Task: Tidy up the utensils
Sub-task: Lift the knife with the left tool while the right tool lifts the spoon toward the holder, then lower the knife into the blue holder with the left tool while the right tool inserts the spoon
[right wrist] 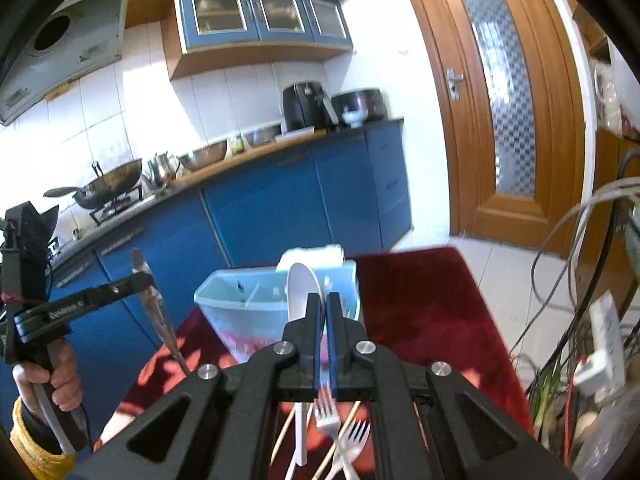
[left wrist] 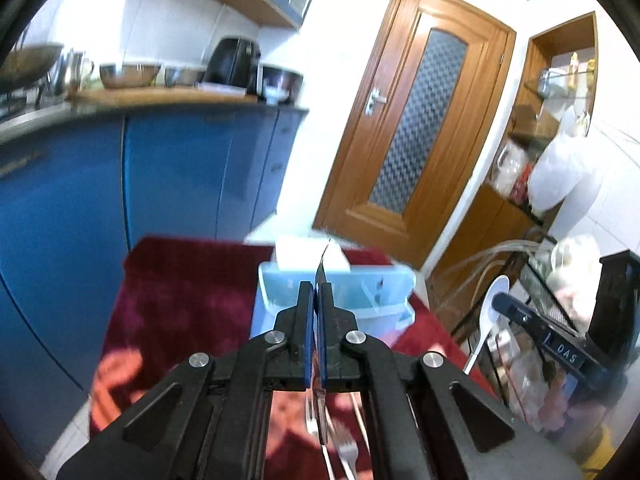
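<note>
While both sets of fingers are loaded, what matters for me is how each utensil lies relative to the bin ahead. Nearest in my right wrist view, loose forks [right wrist: 340, 432] and thin sticks lie on the red surface [right wrist: 432, 312] at 6 o'clock, below the tool. My right gripper [right wrist: 323, 308] has its fingers pressed together on the white spoon [right wrist: 301, 292], its bowl standing up just at 11 o'clock of the fingertips, its long axis running roughly along the fingers and its handle trailing down beneath them. Straight on at 12 o'clock, just beyond the spoon, sits the pale blue bin [right wrist: 240, 300] with its inner dividers, a white folded thing behind it.

From my left wrist view, the left gripper [left wrist: 318, 292] is clamped on a thin metal utensil [left wrist: 321, 270], seen edge-on, with its tip poking forward at 12 o'clock toward the same bin [left wrist: 384, 280]; I cannot tell which utensil it is. The other camera shows it standing near upright, well off at 9 o'clock of the bin.

I judge the right side nearer: the spoon seems almost over the rim, so lowering it into a compartment looks like the next move, with the left waiting its turn. Which compartment, I cannot tell.
</note>
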